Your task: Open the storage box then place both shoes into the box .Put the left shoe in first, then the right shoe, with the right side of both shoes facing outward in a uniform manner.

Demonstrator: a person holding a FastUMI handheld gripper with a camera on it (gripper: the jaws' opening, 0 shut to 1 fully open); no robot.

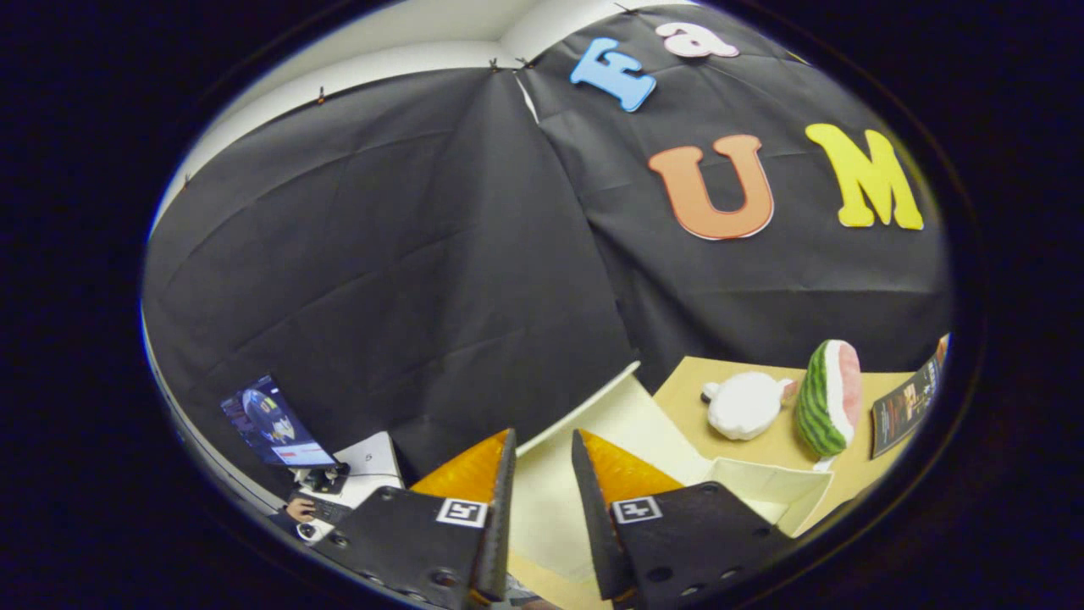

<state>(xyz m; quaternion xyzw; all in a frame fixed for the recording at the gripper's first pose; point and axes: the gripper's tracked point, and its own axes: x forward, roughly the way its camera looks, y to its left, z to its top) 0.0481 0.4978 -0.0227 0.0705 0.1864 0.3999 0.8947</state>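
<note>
The cream storage box (pixel 627 424) lies just ahead of and under my fingers on a tan tabletop (pixel 677 385). One flat cream panel of it runs up between the fingers toward the black wall. A folded cream wall or flap (pixel 766 491) stands to the right of the right finger. My gripper (pixel 542 436) is tilted and held over the box, its fingers (pixel 495 508) a narrow gap apart with only the cream surface showing between them. I cannot tell whether the panel is the lid or the box's floor.
Beyond the box on the table sit a white plush toy (pixel 745 407), a watermelon-slice toy (pixel 830 394) and a dark booklet (pixel 906 407). Far left, below the table, a lit laptop screen (pixel 271 424) stands, with a person's hand (pixel 298 508) at a keyboard.
</note>
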